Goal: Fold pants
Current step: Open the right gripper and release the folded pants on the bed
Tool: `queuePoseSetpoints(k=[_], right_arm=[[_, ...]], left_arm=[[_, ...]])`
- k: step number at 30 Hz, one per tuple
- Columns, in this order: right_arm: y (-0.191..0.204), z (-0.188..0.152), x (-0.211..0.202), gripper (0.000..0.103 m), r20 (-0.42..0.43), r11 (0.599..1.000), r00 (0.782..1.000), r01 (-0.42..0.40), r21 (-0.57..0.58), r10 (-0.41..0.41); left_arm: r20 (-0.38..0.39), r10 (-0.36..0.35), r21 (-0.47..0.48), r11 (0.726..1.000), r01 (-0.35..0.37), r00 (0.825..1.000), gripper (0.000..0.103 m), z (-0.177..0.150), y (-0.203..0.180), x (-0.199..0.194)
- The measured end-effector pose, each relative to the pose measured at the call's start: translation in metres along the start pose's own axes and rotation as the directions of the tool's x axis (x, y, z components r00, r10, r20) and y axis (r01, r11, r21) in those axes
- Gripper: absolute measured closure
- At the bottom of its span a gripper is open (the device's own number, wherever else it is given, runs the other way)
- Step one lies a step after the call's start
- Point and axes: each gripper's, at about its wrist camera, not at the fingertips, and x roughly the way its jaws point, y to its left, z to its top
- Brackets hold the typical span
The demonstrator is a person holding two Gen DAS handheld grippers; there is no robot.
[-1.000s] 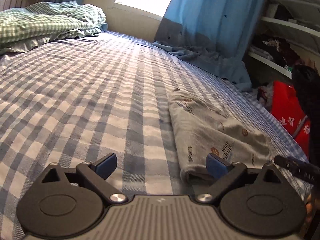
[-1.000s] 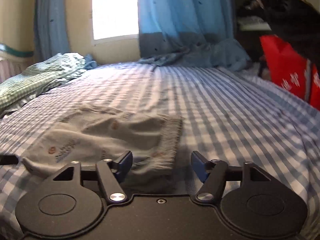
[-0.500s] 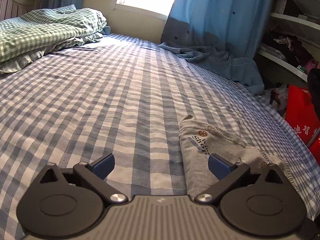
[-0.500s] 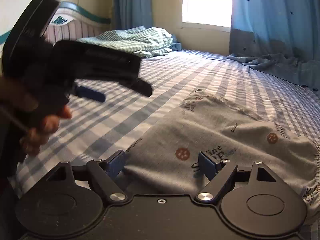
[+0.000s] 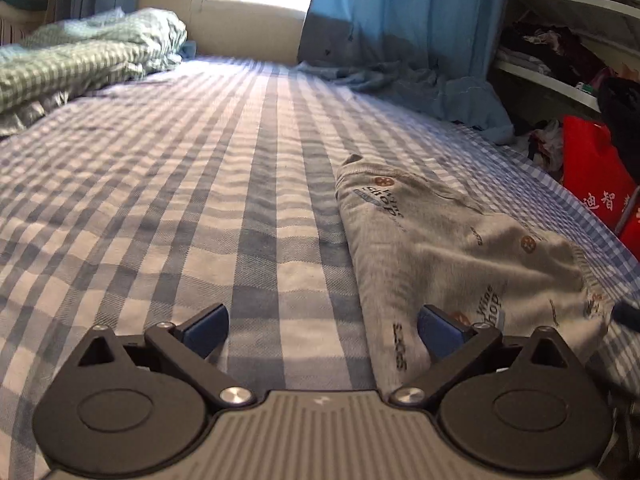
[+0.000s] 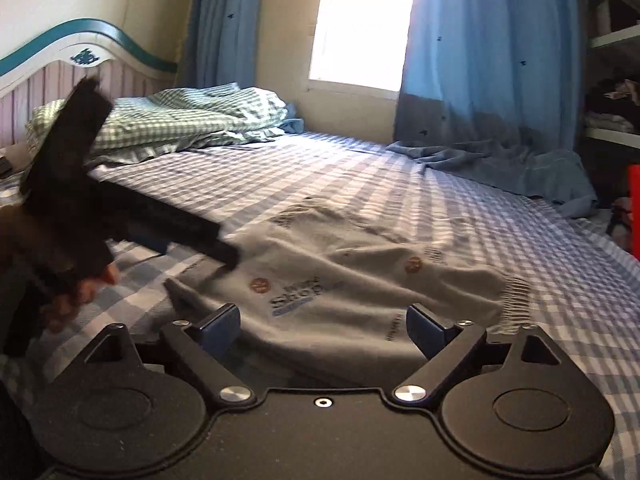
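Grey printed pants (image 5: 460, 252) lie folded on the blue checked bed (image 5: 200, 200). In the left wrist view they are at the right, and my left gripper (image 5: 322, 330) is open over their near left edge, holding nothing. In the right wrist view the pants (image 6: 360, 280) lie just ahead of my open, empty right gripper (image 6: 322, 326). The left gripper (image 6: 132, 224) also shows there, blurred, at the left with its fingertips over the pants' left end.
A green checked duvet (image 6: 180, 120) is heaped at the head of the bed. Blue curtains (image 5: 400, 40) drape onto the far bed edge. Shelves (image 5: 560, 60) and a red bag (image 5: 596, 176) stand beyond the right bed edge.
Both grippers have shifted around the pants. The right wrist view has swung left and now looks toward the headboard. The left gripper has come closer to the pants' left end. Both stay open.
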Motion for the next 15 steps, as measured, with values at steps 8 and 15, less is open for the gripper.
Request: queuePoseSetpoints(k=[8, 15], right_arm=[[-0.050, -0.028, -0.006, 0.001, 0.001, 0.977, 0.979, 0.202, 0.062, -0.202], [-0.068, -0.007, 0.017, 0.001, 0.110, 0.941, 0.936, 0.338, -0.005, -0.335]], left_arm=[[0.001, 0.064, 0.189, 0.980, -0.063, 0.998, 0.000, -0.027, -0.023, -0.037], [0.075, -0.081, -0.008, 0.997, 0.082, 0.994, 0.000, 0.041, -0.022, -0.031]])
